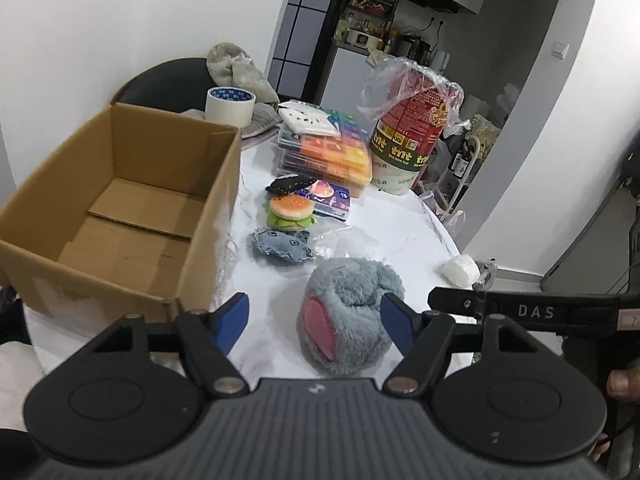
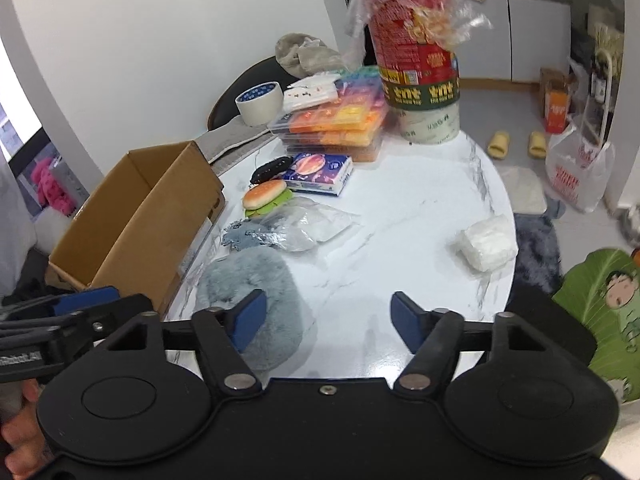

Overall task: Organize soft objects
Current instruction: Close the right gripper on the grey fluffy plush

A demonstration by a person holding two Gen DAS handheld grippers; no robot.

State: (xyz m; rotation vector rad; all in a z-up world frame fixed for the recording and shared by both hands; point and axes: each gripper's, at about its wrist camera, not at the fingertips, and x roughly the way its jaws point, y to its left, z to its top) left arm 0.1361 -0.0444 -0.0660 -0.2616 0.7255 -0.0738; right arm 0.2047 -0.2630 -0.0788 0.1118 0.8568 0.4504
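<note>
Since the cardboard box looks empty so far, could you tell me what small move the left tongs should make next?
Probably ease the left tongs forward and close on the grey plush toy: it lies between the open fingers, nearest of the soft things, and the cardboard box stands open just to the left.

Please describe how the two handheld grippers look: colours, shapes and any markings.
The left gripper and right gripper look alike: black plastic bodies with round side discs, silver pivot bolts, and two blue finger pads. The left wrist view shows white "DAS" lettering on the right gripper's side.
</note>
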